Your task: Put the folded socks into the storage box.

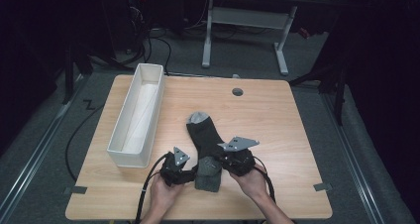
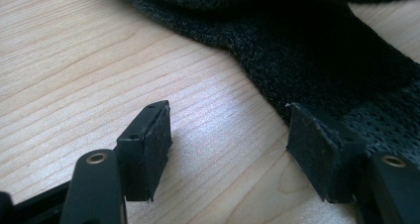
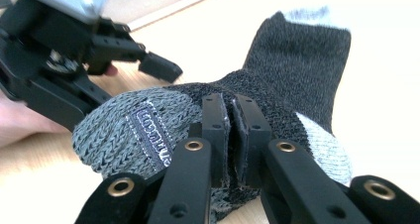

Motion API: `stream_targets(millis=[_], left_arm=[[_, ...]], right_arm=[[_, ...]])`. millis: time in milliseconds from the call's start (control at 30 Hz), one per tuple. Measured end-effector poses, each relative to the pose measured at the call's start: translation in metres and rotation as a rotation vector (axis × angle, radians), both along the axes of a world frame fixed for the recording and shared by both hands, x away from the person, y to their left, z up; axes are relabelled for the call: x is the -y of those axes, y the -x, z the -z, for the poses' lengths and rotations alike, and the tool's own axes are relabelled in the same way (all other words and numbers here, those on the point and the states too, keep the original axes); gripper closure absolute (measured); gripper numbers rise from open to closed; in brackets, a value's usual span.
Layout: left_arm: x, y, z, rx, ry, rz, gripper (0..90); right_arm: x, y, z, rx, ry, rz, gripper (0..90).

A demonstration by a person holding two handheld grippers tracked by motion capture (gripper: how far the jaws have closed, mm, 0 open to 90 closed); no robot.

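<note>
Counter: pale rectangular wooden counter (image 1: 277, 110), dark room, grey floor.
Socks: one dark grey knitted sock (image 1: 204, 135).
Trays: one long white plastic tray (image 1: 130, 157).
Left gripper (image 2: 230, 149): fingers released.
Right gripper (image 3: 231, 135): fingers clenched on sock.

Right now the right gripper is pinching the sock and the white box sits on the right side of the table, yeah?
Not quite. The right gripper does pinch the sock, but the high view shows the white box on the left side of the table.
</note>
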State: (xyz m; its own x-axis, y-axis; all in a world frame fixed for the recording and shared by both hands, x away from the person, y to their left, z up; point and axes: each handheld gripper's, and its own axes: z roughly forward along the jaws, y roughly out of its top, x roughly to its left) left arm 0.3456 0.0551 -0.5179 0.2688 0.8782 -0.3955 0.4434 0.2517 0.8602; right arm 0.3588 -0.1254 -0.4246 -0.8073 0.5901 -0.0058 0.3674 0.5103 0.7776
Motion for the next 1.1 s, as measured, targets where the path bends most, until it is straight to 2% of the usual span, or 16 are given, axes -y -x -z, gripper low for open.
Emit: stream_targets(millis=[133, 167, 200, 233, 333, 467, 533, 633, 800, 833, 967, 1100], left_arm=[[-0.001, 0.0, 0.0, -0.004, 0.006, -0.002, 33.5], [-0.002, -0.001, -0.001, -0.007, 0.019, -0.005, 33.4], [-0.003, -0.001, -0.001, -0.009, 0.026, -0.008, 33.5], [-0.004, -0.001, -0.001, -0.01, 0.03, -0.008, 33.5], [-0.006, 0.0, -0.002, -0.019, 0.04, -0.016, 33.0], [-0.014, 0.002, -0.006, -0.024, 0.061, -0.036, 32.7], [-0.019, 0.002, -0.009, -0.02, 0.082, -0.045, 32.6], [-0.021, 0.004, -0.017, -0.007, 0.097, -0.046, 32.6], [-0.017, 0.009, -0.03, 0.021, 0.116, -0.018, 32.2], [-0.014, 0.009, -0.032, 0.023, 0.114, -0.009, 32.1], [-0.009, 0.007, -0.028, 0.011, 0.095, 0.0, 32.1], [-0.004, 0.006, -0.017, -0.015, 0.059, 0.002, 31.9]], right_arm=[[-0.005, -0.004, 0.003, -0.013, 0.025, -0.005, 82.7], [-0.007, -0.006, 0.007, -0.027, 0.036, -0.005, 81.2], [-0.011, -0.012, 0.022, -0.049, 0.05, 0.009, 74.9], [-0.011, -0.012, 0.022, -0.049, 0.05, 0.009, 74.9], [-0.013, -0.017, 0.039, -0.079, 0.054, 0.031, 67.3], [-0.017, -0.019, 0.058, -0.084, 0.074, 0.057, 61.9], [-0.016, -0.019, 0.058, -0.074, 0.06, 0.062, 60.8], [-0.012, -0.014, 0.049, -0.044, 0.027, 0.077, 60.7], [0.003, 0.001, 0.033, -0.008, -0.03, 0.066, 63.7], [0.01, 0.008, 0.03, -0.005, -0.047, 0.06, 64.9], [0.015, 0.013, 0.032, -0.026, -0.062, 0.068, 65.0], [0.011, 0.007, 0.046, -0.068, -0.042, 0.08, 65.1]])
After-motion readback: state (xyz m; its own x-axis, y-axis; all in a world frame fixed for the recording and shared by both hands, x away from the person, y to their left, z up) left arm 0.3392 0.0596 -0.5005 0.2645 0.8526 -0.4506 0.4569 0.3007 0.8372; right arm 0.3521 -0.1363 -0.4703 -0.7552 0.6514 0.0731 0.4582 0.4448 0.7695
